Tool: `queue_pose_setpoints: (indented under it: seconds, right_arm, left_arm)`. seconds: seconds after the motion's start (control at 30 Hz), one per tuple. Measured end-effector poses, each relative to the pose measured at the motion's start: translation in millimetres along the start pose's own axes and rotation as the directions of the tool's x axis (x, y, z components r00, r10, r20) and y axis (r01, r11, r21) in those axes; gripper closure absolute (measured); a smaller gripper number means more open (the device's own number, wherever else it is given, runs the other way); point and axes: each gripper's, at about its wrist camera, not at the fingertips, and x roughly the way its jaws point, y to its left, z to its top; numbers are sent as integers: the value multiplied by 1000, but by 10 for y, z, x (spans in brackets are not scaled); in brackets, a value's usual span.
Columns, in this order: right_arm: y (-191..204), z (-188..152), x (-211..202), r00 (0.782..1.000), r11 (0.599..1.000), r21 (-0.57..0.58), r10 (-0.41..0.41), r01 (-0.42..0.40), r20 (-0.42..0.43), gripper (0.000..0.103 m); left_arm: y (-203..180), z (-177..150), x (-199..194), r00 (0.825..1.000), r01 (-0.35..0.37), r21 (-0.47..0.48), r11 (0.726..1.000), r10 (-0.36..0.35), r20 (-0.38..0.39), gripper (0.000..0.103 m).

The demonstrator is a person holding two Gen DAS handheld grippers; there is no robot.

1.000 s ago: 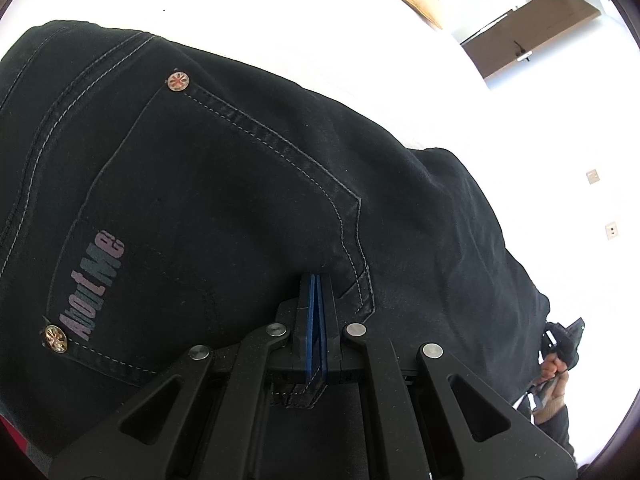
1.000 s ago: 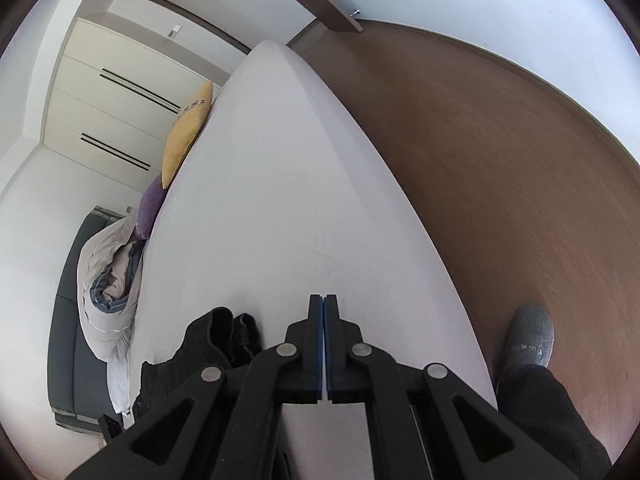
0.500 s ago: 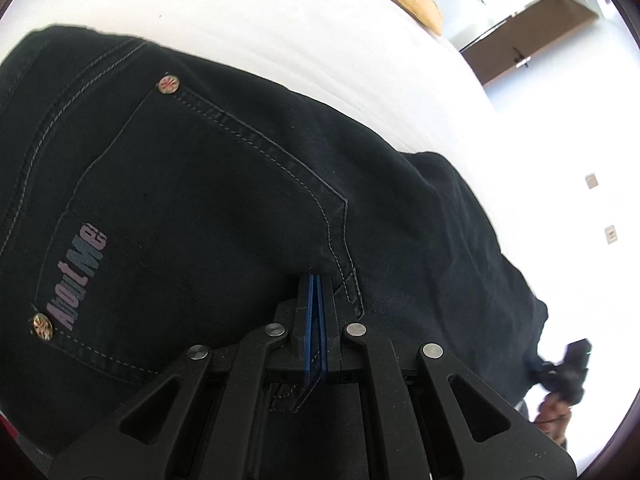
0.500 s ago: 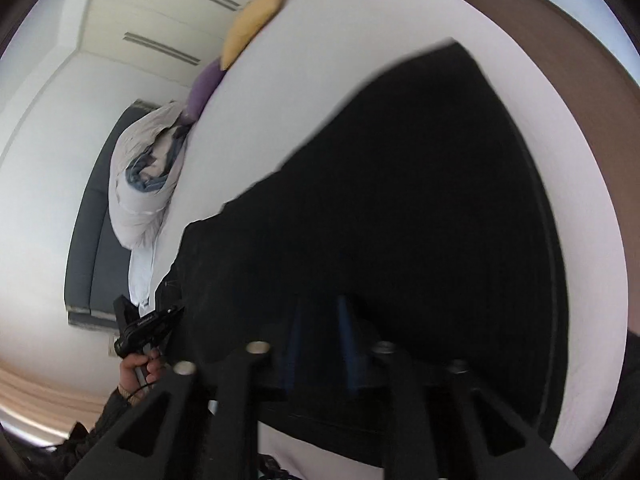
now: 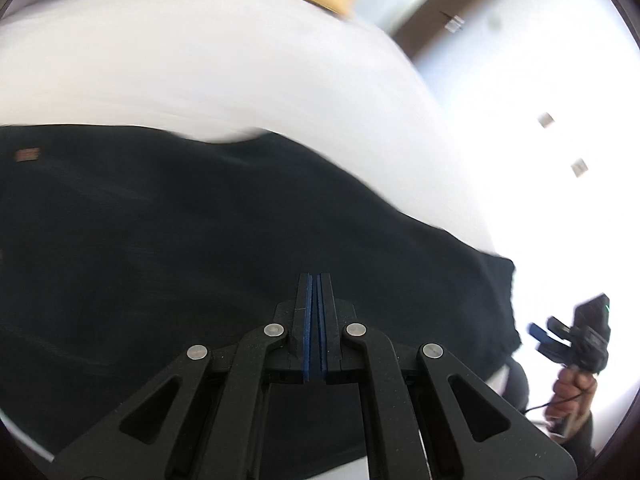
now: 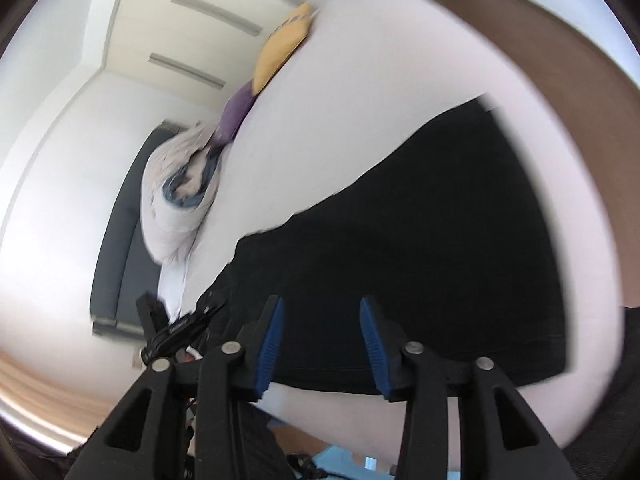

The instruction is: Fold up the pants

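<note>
Left tongs (image 5: 316, 280) are clenched tight with no cloth visible between the blue pads, poised over the black pants (image 5: 200, 248); right tongs (image 6: 322, 320) have just been opening and stand released, nothing between their pads (image 6: 272, 336), above the near edge of the same pants. These lie spread as a dark, flat slab on the white bed (image 6: 380, 80), near its foot end and well apart from the yellow pillow (image 6: 284, 52) and purple pillow (image 6: 236, 114) at the head. A fold looks to have been laid and let go. To do the next step well, I would judge that both tongs should take matching points along one edge of the pants, pinch every layer, and carry it over evenly so the edges meet.
</note>
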Motion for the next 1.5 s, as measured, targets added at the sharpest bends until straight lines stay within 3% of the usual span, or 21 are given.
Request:
queue_pose_setpoints:
  seconds: [0.1, 0.2, 0.3, 0.4, 0.57, 0.63, 0.67, 0.73, 0.8, 0.93, 1.0, 1.03, 1.1, 1.17, 1.23, 1.27, 1.3, 1.33, 1.4, 1.43, 1.5]
  right_arm:
    - [-134, -93, 418, 991, 993, 87, -75, 85, -114, 60]
    - [-346, -260, 462, 975, 974, 144, -152, 175, -163, 103]
    - [-511, -425, 244, 979, 967, 200, -124, 156, -164, 103]
    - [-615, -503, 79, 983, 961, 241, -105, 139, -147, 103]
    - [-461, -349, -140, 978, 958, 201, -192, 204, -81, 103]
    - [-331, -178, -227, 976, 961, 170, -218, 216, -8, 89]
    - [-262, -99, -253, 981, 971, 151, -189, 183, 30, 86]
    - [-130, 60, -129, 994, 988, 126, -96, 89, 49, 61]
    - [26, 175, 114, 999, 996, 77, -39, 36, 36, 57]
    - [199, 340, 801, 997, 1000, -1, 19, -19, -77, 57]
    - [103, 414, 1033, 993, 998, -5, -61, 61, -98, 59]
    - [3, 469, 1094, 991, 996, -8, -95, 94, -91, 80]
    - [-216, 600, 1021, 991, 990, 40, -131, 132, -36, 103]
    - [-388, 684, 840, 990, 986, 109, -130, 125, 48, 103]
    - [-455, 743, 581, 970, 971, 155, -205, 183, 133, 103]
    - [-420, 748, 525, 964, 967, 161, -219, 195, 148, 102]
    - [-326, 736, 508, 964, 970, 156, -211, 186, 159, 92]
    - [-193, 709, 544, 976, 983, 126, -153, 133, 158, 89]
    - [52, 657, 759, 996, 998, 53, -23, 19, 84, 80]
    - [211, 631, 921, 999, 1000, 10, 4, -4, 36, 71]
    - [488, 573, 1260, 999, 996, -87, 19, -23, -45, 65]
  left_arm:
    - [-309, -80, 351, 997, 33, 34, 999, -30, -75, 101]
    - [-410, -316, 649, 979, 42, 46, 998, -32, -201, 101]
    - [-489, -488, 602, 979, 51, 118, 992, -26, -204, 101]
    - [-316, -468, 606, 967, 98, 75, 992, -77, -241, 101]
    - [-127, -527, 545, 968, 133, 33, 991, -123, -217, 101]
    - [-47, -537, 495, 971, 127, 14, 992, -121, -207, 101]
    - [-76, -522, 490, 973, 118, 19, 993, -112, -201, 101]
    - [-205, -489, 517, 976, 96, 61, 994, -82, -202, 101]
    - [-297, -429, 544, 978, 76, 93, 993, -56, -203, 101]
    - [-292, -345, 616, 982, 59, 64, 996, -47, -182, 101]
    - [-198, -335, 681, 979, 80, 18, 997, -75, -188, 101]
    - [-167, -329, 683, 978, 93, 3, 996, -91, -187, 101]
    - [-127, -324, 685, 976, 109, -10, 994, -109, -188, 101]
    - [-92, -315, 657, 977, 113, -13, 994, -113, -183, 101]
    - [-89, -287, 626, 981, 96, -9, 995, -97, -169, 101]
    - [-87, -273, 607, 983, 90, -7, 996, -90, -158, 101]
    - [-79, -256, 573, 985, 89, -3, 996, -89, -146, 101]
    - [-85, -235, 571, 987, 91, -2, 996, -90, -134, 101]
    - [-61, -216, 594, 987, 90, -13, 996, -91, -132, 101]
    - [-48, -210, 609, 986, 94, -19, 995, -96, -134, 101]
    - [-31, -203, 614, 986, 91, -6, 996, -91, -137, 101]
